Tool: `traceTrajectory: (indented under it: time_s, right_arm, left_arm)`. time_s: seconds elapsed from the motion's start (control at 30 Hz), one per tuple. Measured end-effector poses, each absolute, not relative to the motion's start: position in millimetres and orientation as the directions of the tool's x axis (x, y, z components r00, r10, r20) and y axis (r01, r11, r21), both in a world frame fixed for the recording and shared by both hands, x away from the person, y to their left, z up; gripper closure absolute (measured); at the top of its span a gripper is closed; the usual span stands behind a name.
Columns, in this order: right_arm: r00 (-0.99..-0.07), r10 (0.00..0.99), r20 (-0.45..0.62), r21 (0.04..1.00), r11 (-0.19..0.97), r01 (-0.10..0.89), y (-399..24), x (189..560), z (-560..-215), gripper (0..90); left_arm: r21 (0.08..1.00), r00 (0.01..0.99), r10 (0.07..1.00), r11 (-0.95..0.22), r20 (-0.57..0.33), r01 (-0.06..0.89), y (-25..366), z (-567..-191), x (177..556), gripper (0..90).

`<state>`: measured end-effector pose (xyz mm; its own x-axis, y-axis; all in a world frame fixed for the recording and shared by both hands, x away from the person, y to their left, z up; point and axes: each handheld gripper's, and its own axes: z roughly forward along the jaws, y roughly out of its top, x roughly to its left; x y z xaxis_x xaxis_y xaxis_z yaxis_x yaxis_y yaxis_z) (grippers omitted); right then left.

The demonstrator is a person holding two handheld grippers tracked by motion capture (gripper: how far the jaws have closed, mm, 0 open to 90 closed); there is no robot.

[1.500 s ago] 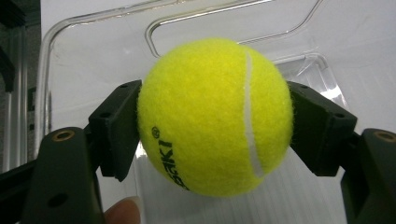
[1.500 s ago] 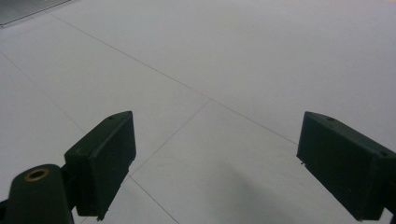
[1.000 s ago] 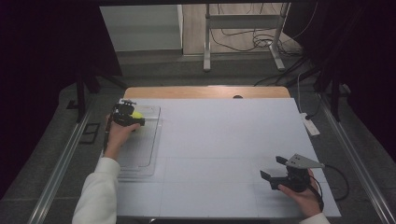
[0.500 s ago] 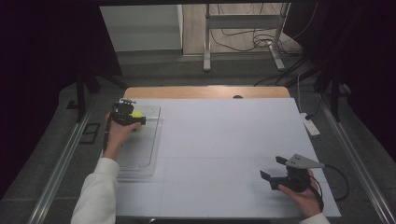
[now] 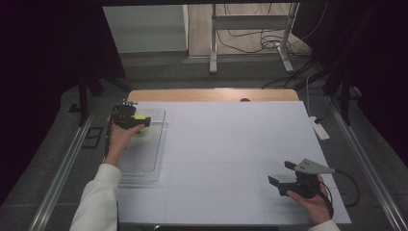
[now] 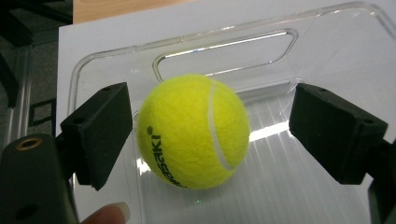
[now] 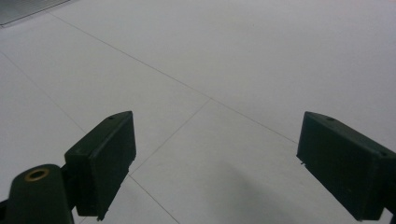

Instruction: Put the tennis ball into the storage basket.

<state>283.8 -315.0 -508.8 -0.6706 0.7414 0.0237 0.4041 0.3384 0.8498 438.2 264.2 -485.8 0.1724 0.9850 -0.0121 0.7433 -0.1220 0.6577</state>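
A yellow tennis ball [image 6: 194, 130] [image 5: 140, 117] rests at the far end of a clear plastic tray [image 6: 224, 39] [image 5: 144, 159] on the left side of the white table. My left gripper [image 6: 217, 133] [image 5: 131, 118] straddles the ball. Its jaws have just been opening: the right jaw stands clear of the ball and the left jaw sits just beside it, so the ball lies loose between them. A fingertip shows at the bottom edge of the left gripper view. My right gripper [image 7: 212, 163] [image 5: 281, 173] is open over bare table at the near right, with nothing between its jaws.
The white table sheet [image 5: 231, 144] covers a wooden top whose far edge [image 5: 211, 95] shows. A white power strip [image 5: 320, 130] lies off the right edge. A metal stand [image 5: 211, 48] and cables sit on the floor behind.
Little differs in the high view: the left hand and gripper stay at the tray's far end by the ball, and the right hand has kept still.
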Motion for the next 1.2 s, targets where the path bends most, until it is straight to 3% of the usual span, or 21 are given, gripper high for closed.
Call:
traceTrajectory:
  time_s: [0.7,1.2]
  right_arm:
    - [-0.674,0.738,0.036,0.856,0.325,0.401,-317,287,-508,11.9]
    - [-0.670,0.741,0.046,0.858,0.315,0.407,-319,287,-508,11.9]
  left_arm:
    - [0.747,0.253,0.961,-0.085,-0.114,0.659,269,-465,417,15.0]
    - [0.798,0.354,0.927,-0.117,-0.125,0.590,256,-451,390,15.2]
